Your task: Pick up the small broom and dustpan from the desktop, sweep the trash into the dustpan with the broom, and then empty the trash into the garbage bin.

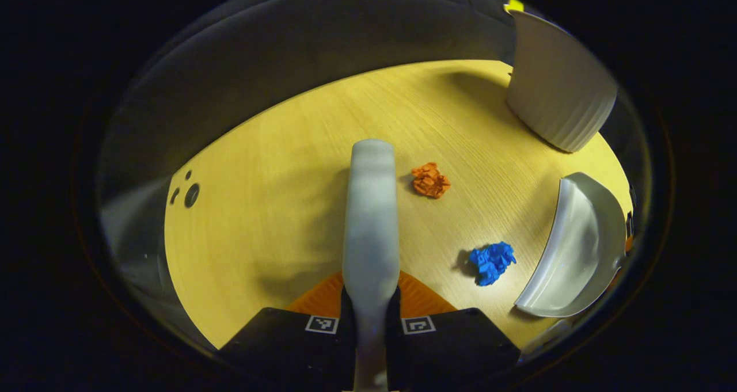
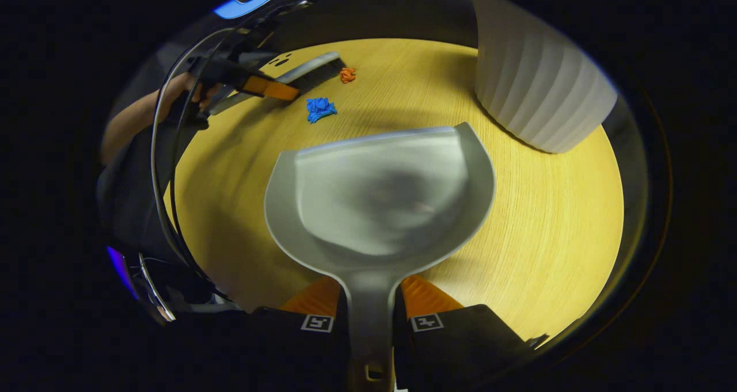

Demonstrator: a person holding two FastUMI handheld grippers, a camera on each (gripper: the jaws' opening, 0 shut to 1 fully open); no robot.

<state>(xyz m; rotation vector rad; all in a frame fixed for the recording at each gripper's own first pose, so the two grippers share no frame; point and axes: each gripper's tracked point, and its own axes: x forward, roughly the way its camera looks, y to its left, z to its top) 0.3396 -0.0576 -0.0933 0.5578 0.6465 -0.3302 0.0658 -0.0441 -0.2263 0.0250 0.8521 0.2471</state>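
While my left gripper (image 1: 369, 308) clamps the broom (image 1: 371, 219) handle btwn its fingers, my right gripper (image 2: 369, 317) pinches the dustpan (image 2: 380, 199) handle; blue scrap (image 1: 491, 262) lies right of broom.

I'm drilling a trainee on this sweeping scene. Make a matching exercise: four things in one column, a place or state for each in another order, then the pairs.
Things:
1. broom
2. dustpan
3. blue paper wad
4. garbage bin

Places or states:
A. lies loose on the desktop, near the dustpan's open edge
B. handle clamped in the left tool
C. stands upright at the desk's far side
D. handle clamped in the right tool, pan empty

Pairs: 1-B, 2-D, 3-A, 4-C
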